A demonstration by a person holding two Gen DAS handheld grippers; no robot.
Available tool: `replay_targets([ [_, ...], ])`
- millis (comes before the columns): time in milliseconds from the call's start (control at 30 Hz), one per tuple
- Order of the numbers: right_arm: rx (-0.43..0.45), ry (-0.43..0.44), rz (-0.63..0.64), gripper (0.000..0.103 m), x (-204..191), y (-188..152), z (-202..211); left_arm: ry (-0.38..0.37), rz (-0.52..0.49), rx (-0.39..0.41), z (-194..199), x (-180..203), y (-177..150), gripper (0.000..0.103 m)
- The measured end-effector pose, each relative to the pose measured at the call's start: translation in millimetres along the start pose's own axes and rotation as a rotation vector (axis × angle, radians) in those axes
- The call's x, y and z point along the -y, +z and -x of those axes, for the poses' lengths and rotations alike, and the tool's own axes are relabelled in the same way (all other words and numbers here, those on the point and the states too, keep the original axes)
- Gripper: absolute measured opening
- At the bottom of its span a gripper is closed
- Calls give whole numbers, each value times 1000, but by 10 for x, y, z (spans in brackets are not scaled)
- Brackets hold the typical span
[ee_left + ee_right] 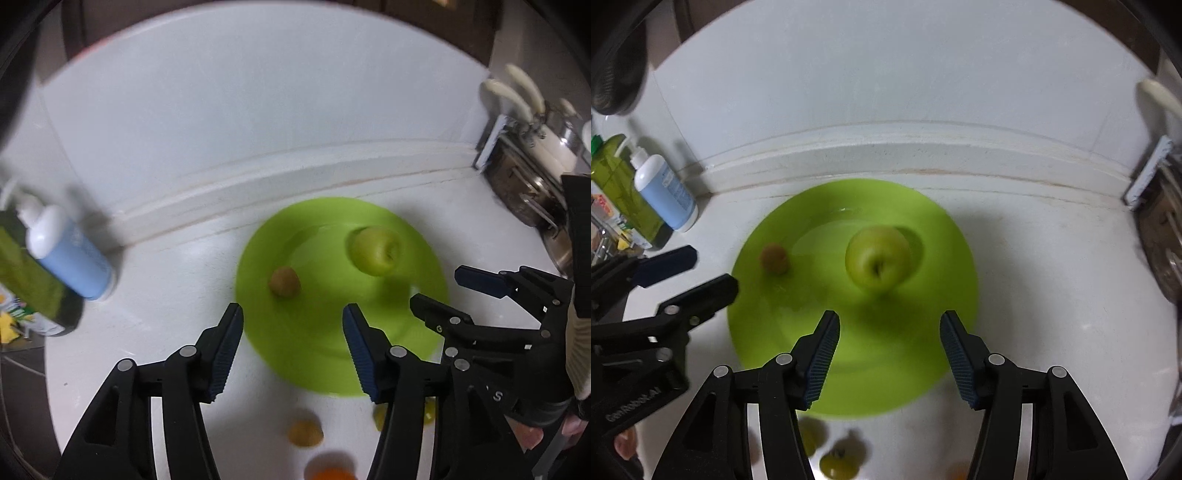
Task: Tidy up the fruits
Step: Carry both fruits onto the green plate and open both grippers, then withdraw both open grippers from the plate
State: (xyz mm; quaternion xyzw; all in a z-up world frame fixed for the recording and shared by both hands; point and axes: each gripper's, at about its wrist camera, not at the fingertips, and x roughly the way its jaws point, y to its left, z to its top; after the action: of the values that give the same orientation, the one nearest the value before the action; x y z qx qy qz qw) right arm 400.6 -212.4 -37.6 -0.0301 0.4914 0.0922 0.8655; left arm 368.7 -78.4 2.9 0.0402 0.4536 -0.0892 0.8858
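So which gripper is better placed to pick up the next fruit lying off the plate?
Probably the left gripper: it is open, and the small brown fruit lies on the counter between its fingers, just short of the green plate.

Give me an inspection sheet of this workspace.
Surface: white counter, bare past the plate.
Job's things: green plate holds an apple and a small brown fruit; more fruits lie off it, nearer the cameras.
Clutter: pump bottle, green bottle.
Grippers: left gripper and right gripper open, empty, over the plate.
Cables: nothing seen.
Surroundings: white wall; utensil rack.
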Motion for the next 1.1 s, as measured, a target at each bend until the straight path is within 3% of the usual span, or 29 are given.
replay_targets([
  [367,221,-4,47,59,-220,-471,1234,7,-16,228,1211,80,-471,64],
  [500,301,-32,55,62,-259,-744,1577,54,-31,316,1542,162,-743,69],
  [833,381,-69,65,62,-337,-1436,1922,28,-9,369,1822,281,-1449,70],
  [1100,331,-72,64,62,-311,-1849,1879,-7,-21,337,1723,392,-1863,70],
])
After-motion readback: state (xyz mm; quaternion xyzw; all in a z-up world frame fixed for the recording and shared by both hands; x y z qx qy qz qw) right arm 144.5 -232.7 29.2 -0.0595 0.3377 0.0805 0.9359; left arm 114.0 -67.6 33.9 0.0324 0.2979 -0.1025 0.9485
